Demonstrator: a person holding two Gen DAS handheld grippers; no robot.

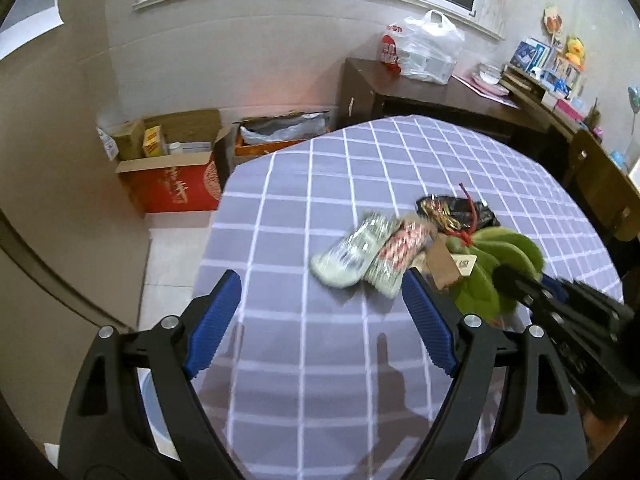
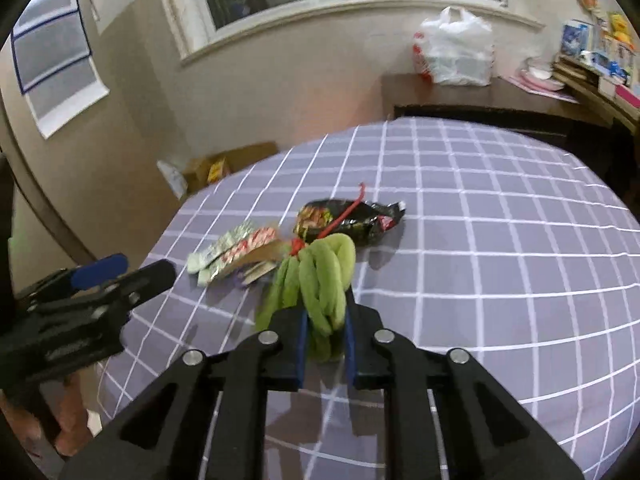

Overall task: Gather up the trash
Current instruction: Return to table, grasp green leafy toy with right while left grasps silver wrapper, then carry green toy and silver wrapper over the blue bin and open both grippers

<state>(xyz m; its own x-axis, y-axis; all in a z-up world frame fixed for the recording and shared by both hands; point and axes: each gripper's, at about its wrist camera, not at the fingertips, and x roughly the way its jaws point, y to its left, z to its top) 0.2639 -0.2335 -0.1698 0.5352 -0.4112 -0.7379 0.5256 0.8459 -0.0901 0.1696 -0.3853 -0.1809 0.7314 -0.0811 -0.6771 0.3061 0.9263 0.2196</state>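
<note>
A green plush bundle (image 2: 326,280) with a red cord and brown tags lies on the purple checked tablecloth (image 2: 500,260). My right gripper (image 2: 326,316) is shut on its near end. It also shows in the left wrist view (image 1: 492,264). Beside it lie silver and red-white wrappers (image 1: 368,254) and a black snack bag (image 2: 352,222). My left gripper (image 1: 320,280) is open and empty, just short of the wrappers; it shows at the left of the right wrist view (image 2: 120,272).
Open cardboard boxes (image 1: 172,160) stand on the floor beyond the table's far left edge. A dark wooden sideboard (image 1: 420,88) with a white plastic bag (image 1: 428,48) stands under the window. A wooden chair (image 1: 600,188) is at the right.
</note>
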